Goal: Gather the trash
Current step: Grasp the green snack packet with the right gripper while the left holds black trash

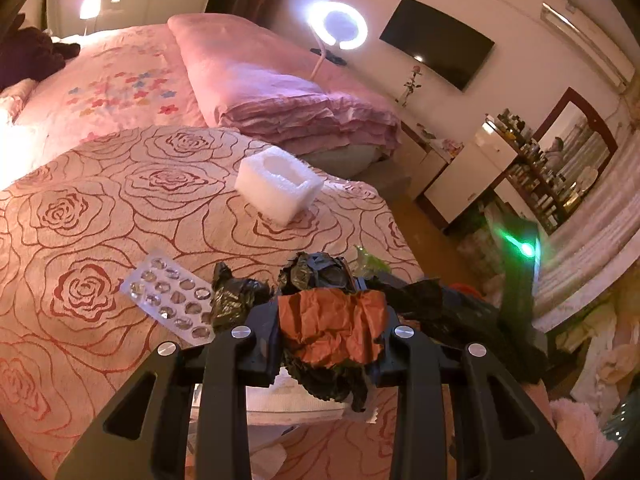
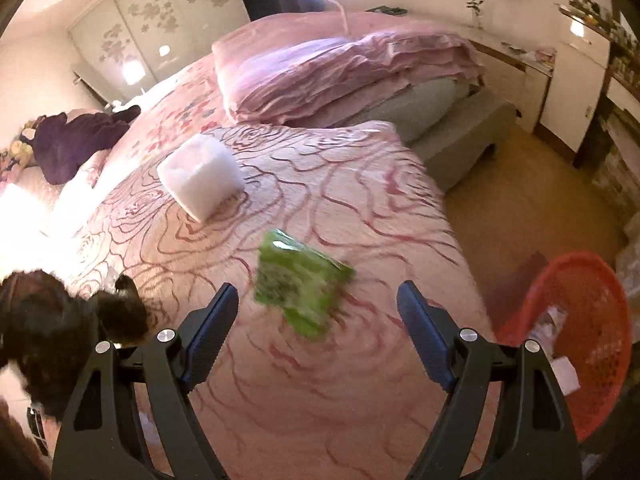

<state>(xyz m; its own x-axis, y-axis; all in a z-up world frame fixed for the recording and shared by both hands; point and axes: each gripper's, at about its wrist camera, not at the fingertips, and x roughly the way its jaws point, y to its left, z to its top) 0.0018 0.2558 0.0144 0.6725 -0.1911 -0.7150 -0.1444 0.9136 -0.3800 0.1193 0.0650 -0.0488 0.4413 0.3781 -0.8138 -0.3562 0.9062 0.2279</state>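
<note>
My left gripper is shut on a crumpled orange paper bundled with a black plastic bag, held over the rose-patterned bedspread. An empty pill blister pack lies just left of it. A white foam block sits further back; it also shows in the right wrist view. My right gripper is open and empty, with a green snack wrapper on the bedspread between and just beyond its fingers. The black bag shows at the left edge of the right wrist view.
An orange mesh waste basket with some paper inside stands on the floor right of the bed. A folded pink quilt lies at the back of the bed. A dark purple garment lies far left. Cabinets and shelves line the right wall.
</note>
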